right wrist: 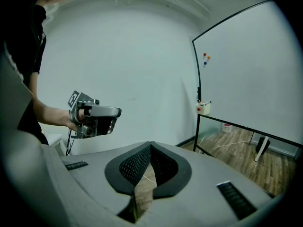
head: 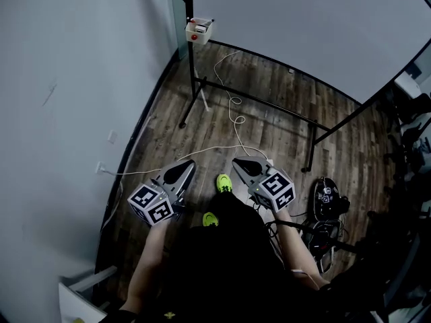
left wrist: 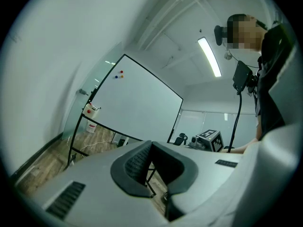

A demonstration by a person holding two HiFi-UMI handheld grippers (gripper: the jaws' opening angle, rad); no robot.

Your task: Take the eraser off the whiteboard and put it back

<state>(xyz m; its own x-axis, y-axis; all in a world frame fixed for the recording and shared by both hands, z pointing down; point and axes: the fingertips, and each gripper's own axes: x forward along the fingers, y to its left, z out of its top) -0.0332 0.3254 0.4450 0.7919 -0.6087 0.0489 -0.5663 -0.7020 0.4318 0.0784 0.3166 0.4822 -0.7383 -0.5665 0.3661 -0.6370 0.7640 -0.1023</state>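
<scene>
Left gripper [left wrist: 151, 142] and right gripper [right wrist: 150, 144] were both closed and empty, and the eraser [head: 199, 29], well ahead of their fingertips at the whiteboard's [head: 303, 25] corner, looked light and rigid, best pinched across its sides.

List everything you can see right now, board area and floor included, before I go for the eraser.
whiteboard: one, white with black frame and stand, ahead of the person
magnets: three, red, blue and orange, upper corner of the whiteboard
small box: one, white with a red spot, on the stand's post at the board's edge
eraser: cannot make one out
cable: one, white, trailing over the floor under the board
floor: wood planks, brown
black gear: a heap, on the floor at the person's right
shoes: two, neon yellow-green
left gripper: grey, jaws together, empty
right gripper: grey, jaws together, empty
</scene>
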